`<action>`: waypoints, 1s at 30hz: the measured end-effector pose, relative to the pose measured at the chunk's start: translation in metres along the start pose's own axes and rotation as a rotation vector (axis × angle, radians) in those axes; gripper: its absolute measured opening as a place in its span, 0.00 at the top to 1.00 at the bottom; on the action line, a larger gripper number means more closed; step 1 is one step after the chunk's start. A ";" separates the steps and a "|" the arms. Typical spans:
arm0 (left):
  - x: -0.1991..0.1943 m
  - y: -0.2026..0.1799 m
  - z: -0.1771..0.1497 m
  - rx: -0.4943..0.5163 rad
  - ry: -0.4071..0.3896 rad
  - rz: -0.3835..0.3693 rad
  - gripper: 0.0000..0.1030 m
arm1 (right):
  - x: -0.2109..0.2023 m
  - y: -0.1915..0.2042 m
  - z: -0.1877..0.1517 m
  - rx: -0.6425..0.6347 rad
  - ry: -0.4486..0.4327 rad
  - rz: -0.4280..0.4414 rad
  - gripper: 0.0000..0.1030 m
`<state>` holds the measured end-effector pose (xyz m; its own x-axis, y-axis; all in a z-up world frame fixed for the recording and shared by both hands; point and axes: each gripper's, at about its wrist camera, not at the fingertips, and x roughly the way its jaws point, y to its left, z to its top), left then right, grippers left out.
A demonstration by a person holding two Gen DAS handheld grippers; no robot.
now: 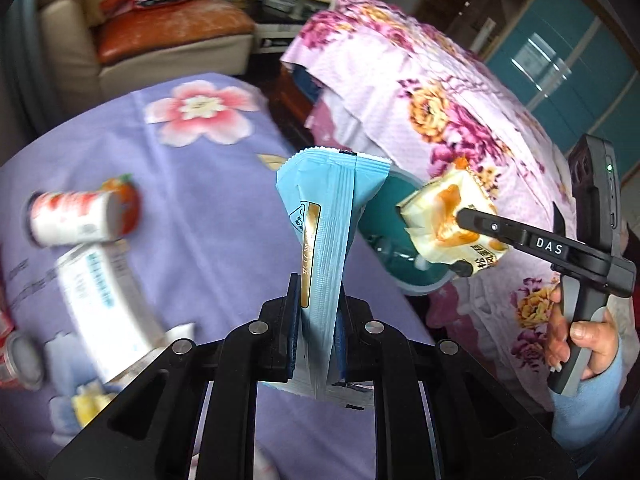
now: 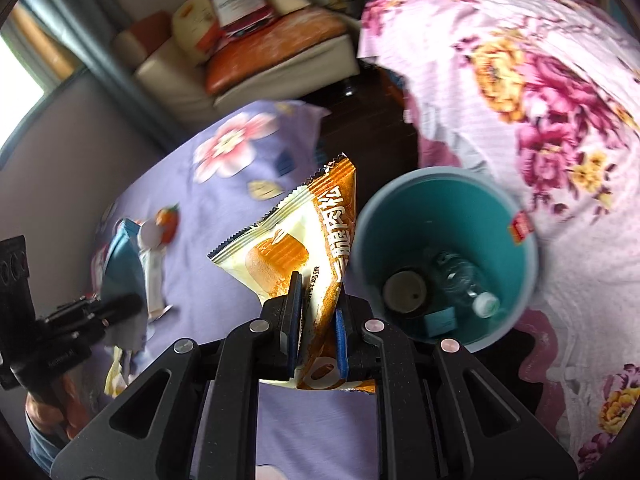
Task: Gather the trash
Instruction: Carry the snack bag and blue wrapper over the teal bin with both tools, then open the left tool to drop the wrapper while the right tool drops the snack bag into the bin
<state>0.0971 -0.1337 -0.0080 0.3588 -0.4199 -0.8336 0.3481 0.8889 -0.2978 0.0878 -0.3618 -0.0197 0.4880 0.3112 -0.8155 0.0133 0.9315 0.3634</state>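
My left gripper [image 1: 318, 300] is shut on a light blue snack wrapper [image 1: 324, 216] that stands up between its pads, over the purple flowered cloth [image 1: 200, 184]. My right gripper [image 2: 318, 292] is shut on an orange and cream cake wrapper [image 2: 296, 248]; in the left wrist view that gripper [image 1: 464, 240] holds the cake wrapper [image 1: 448, 212] just above the teal bin [image 1: 384, 208]. The teal bin [image 2: 460, 208] stands to the right of the purple cloth and holds a plastic bottle [image 2: 468, 284], a round dark lid [image 2: 406, 292] and a small blue box [image 2: 440, 320].
A red and white can [image 1: 76, 220], a white and blue carton [image 1: 104, 304] and another can [image 1: 16, 356] lie on the purple cloth. A pink flowered cover [image 1: 440, 100] drapes beside the bin. A cream armchair [image 1: 160, 40] stands behind. A hand [image 1: 584, 336] grips the right handle.
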 end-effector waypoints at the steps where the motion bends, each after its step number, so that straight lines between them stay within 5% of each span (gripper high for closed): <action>1: 0.010 -0.009 0.004 0.012 0.010 -0.006 0.85 | -0.002 -0.009 0.002 0.003 -0.008 -0.016 0.87; 12: 0.083 -0.086 0.036 0.085 0.103 -0.038 0.85 | -0.013 -0.092 0.014 0.098 -0.069 -0.053 0.87; 30: 0.148 -0.121 0.056 0.116 0.195 -0.042 0.79 | -0.008 -0.150 0.018 0.186 -0.068 -0.081 0.86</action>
<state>0.1564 -0.3136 -0.0693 0.1712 -0.4030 -0.8990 0.4603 0.8395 -0.2887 0.0973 -0.5074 -0.0594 0.5364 0.2171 -0.8156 0.2130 0.9003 0.3797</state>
